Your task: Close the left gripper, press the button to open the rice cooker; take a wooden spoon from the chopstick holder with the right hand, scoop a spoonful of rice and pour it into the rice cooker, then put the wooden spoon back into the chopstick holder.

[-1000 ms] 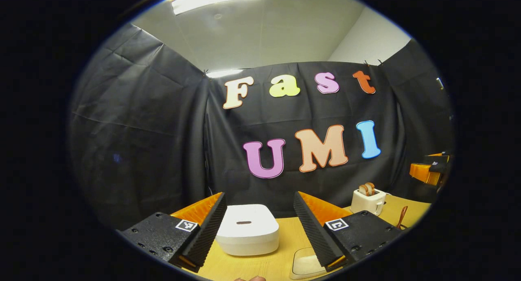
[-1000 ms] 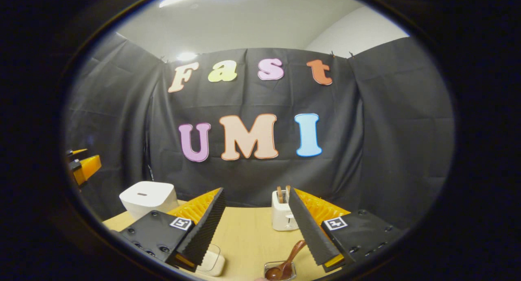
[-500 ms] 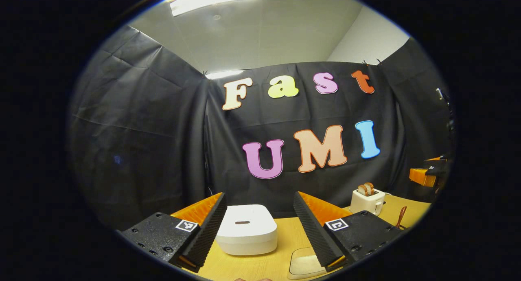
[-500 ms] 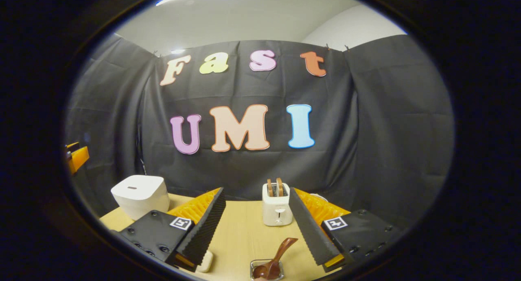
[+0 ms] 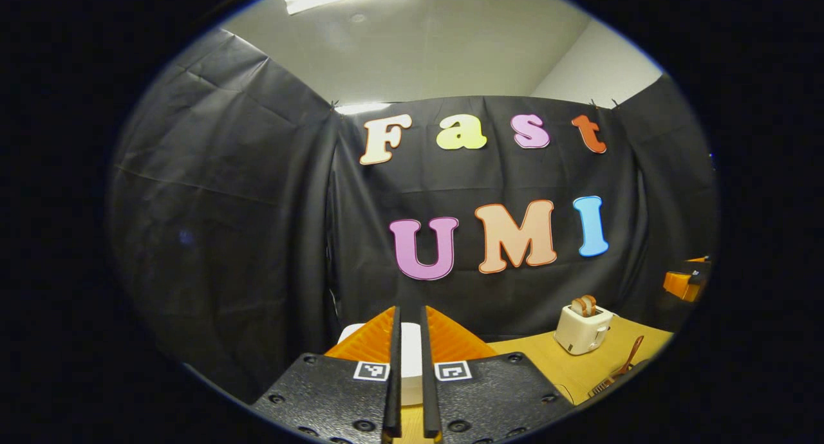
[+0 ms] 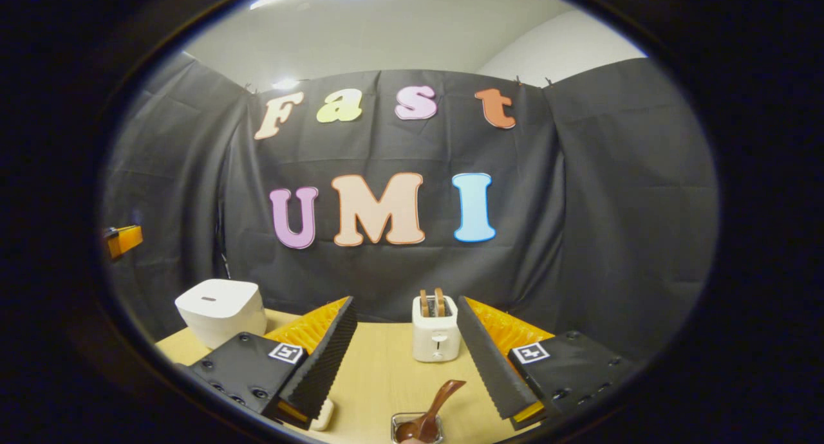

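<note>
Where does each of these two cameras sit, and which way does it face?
Left gripper view: rides the left gripper, fingers nearly together, facing the white rice cooker.
Right gripper view: rides the right gripper, fingers apart, facing the brown wooden spoon in its holder.
Shared: white toaster, rice cooker, wooden table.

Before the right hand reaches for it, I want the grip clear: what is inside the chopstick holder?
A wooden spoon stands bowl-down in the chopstick holder, handle leaning up to the right. The holder's lower part is cut off, so anything else inside cannot be seen.
</note>
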Motion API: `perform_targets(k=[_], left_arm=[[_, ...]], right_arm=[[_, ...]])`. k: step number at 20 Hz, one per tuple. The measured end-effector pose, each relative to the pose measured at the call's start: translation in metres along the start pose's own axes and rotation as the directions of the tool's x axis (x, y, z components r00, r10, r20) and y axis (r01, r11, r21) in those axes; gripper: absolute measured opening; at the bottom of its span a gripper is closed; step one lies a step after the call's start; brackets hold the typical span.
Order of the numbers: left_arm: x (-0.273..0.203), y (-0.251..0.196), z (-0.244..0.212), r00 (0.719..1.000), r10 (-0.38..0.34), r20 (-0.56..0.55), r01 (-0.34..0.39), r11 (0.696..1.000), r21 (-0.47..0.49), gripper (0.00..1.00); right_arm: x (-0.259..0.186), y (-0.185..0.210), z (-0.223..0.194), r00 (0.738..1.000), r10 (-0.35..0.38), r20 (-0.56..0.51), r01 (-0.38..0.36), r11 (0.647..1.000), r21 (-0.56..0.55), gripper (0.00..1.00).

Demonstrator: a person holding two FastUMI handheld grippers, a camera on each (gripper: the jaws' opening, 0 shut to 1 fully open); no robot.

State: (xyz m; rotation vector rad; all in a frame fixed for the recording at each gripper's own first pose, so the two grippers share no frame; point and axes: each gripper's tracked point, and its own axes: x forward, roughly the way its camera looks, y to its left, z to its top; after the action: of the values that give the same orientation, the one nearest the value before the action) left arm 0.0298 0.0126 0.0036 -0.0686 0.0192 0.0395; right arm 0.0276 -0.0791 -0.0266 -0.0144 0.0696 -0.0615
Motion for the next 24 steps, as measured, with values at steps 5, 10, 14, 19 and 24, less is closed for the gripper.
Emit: perform_targets(k=[5,10,14,19,24], left_arm=[[0.028,0.024,-0.004,1.0,0.018,-0.023,-0.018,1.0,0.0,0.0],[0.065,0.04,-0.023,0.997,-0.015,-0.072,0.015,1.0,-0.01,0.0],[0.102,0.047,-0.063,0.986,-0.045,-0.159,0.039,0.998,-0.042,0.0],[0.134,0.055,-0.115,0.963,-0.065,-0.262,0.048,0.996,-0.071,0.0],[0.155,0.053,-0.162,0.936,-0.093,-0.339,0.062,0.993,-0.1,0.0]], right_arm=[[-0.003,0.003,0.001,1.0,-0.011,0.001,0.011,1.0,-0.009,1.0],[-0.01,0.007,0.003,1.0,-0.021,0.003,0.021,1.0,-0.017,1.0],[-0.016,0.009,0.005,0.999,-0.037,0.006,0.037,0.999,-0.034,0.99],[-0.027,-0.001,0.003,0.996,-0.086,-0.005,0.086,0.995,-0.046,0.97],[-0.037,-0.007,0.002,0.992,-0.129,-0.014,0.128,0.989,-0.073,0.97]])
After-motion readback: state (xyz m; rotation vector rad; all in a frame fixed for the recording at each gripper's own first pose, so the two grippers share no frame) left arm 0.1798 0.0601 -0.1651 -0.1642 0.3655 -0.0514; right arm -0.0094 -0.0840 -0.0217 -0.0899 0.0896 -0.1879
